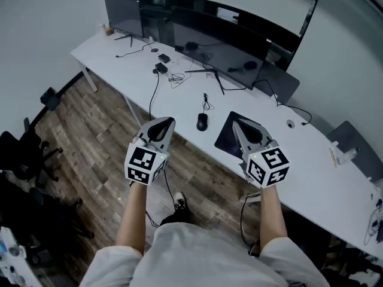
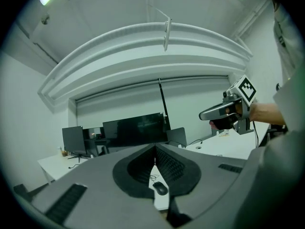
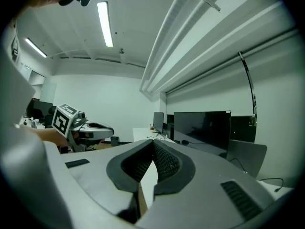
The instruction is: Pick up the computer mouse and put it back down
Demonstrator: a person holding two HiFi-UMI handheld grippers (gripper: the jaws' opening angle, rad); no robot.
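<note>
A black computer mouse [image 1: 202, 122] lies on the long white desk [image 1: 311, 172], just left of a dark mouse pad [image 1: 224, 139]. Both grippers hover in front of the desk edge and point towards it. My left gripper [image 1: 169, 120] is to the left of the mouse, its jaws shut with nothing in them. My right gripper [image 1: 234, 122] is over the mouse pad's near part, also shut and empty. In the left gripper view the mouse [image 2: 160, 189] shows below the closed jaw tips [image 2: 155, 147], and the right gripper [image 2: 224, 112] hangs off to the right.
A wide dark monitor [image 1: 221, 46] and a smaller one [image 1: 124, 17] stand at the back of the desk. Cables and small adapters [image 1: 167, 70] lie near them. Black office chairs [image 1: 24, 154] stand on the wooden floor at the left.
</note>
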